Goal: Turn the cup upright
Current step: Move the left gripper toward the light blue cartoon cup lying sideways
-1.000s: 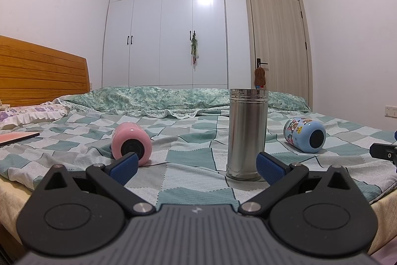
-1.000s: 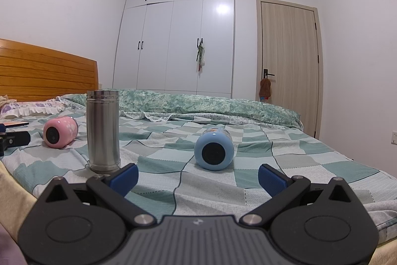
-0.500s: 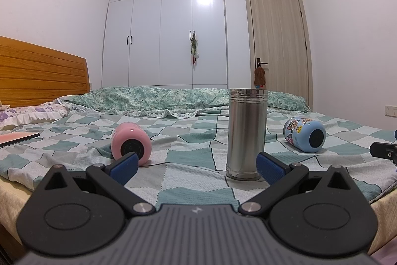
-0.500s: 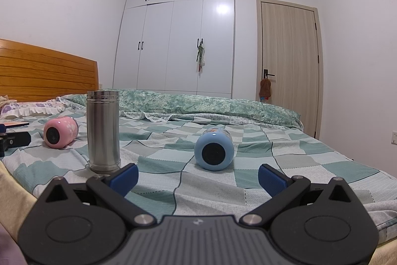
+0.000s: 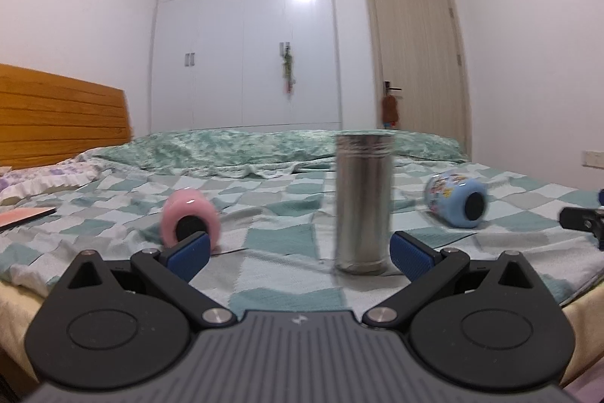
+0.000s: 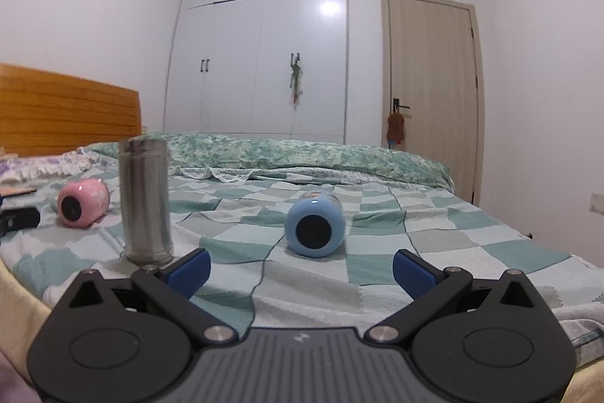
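Observation:
A pink cup (image 5: 190, 220) lies on its side on the checked bedspread, also in the right wrist view (image 6: 83, 202). A blue cartoon cup (image 5: 456, 201) lies on its side too, straight ahead in the right wrist view (image 6: 315, 223). A steel flask (image 5: 363, 201) stands upright between them and shows at the left in the right wrist view (image 6: 145, 201). My left gripper (image 5: 298, 253) is open and empty, short of the pink cup and flask. My right gripper (image 6: 300, 269) is open and empty, short of the blue cup.
The bedspread (image 6: 434, 244) covers the bed, with a rumpled green quilt (image 6: 302, 153) at the back. A wooden headboard (image 5: 56, 116) and pillow are at left, with a flat red book (image 5: 22, 216). The bed's front edge lies just under both grippers.
Both grippers have shifted slightly and the left view is now blurred by motion. The cups and flask have not moved. Both grippers stay open.

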Demonstrator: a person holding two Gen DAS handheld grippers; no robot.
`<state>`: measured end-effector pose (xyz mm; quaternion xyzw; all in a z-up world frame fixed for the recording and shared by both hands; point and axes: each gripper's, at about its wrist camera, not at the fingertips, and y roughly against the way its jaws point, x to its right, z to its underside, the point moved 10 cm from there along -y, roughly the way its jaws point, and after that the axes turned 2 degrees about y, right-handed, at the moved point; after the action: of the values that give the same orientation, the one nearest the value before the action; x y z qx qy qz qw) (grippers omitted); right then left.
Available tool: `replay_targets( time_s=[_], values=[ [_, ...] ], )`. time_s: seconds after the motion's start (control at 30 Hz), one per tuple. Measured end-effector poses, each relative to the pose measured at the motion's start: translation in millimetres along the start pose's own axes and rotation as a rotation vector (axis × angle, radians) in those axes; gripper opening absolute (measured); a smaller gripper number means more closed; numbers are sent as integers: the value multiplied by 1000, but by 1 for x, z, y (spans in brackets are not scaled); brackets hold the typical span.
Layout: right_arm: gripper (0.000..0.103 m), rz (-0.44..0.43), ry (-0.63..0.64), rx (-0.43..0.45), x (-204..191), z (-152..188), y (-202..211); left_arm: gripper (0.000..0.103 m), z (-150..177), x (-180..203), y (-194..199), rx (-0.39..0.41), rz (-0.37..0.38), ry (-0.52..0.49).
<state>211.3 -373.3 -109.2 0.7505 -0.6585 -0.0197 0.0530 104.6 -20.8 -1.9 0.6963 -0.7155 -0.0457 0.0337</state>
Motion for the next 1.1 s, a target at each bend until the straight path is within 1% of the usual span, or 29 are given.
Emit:
replay_targets(
  time_s=[0.1, 0.3, 0.37, 0.47, 0.67, 0.9, 1.1],
  values=[
    [103, 6, -18, -17, 18, -8, -5, 103, -9, 21, -2, -21, 74, -9],
    [103, 43, 50, -36, 51, -19, -17, 103, -31, 94, -22, -37, 252, -68],
    [103, 54, 68, -52, 65, -21, -24, 103, -36, 117, -32, -48, 297, -87],
    [103, 60, 85, -77, 82, -23, -35, 103, -42, 147, -54, -64, 344, -109],
    [103, 38, 91, -135, 104, -31, -69, 103, -51, 182, -115, -117, 361, -115],
    [103, -10, 97, -194, 111, -41, -127, 103, -54, 198, -176, -164, 338, -125],
    [103, -25, 101, -227, 125, -40, -164, 103, -52, 213, -223, -286, 331, -80]
  ],
)
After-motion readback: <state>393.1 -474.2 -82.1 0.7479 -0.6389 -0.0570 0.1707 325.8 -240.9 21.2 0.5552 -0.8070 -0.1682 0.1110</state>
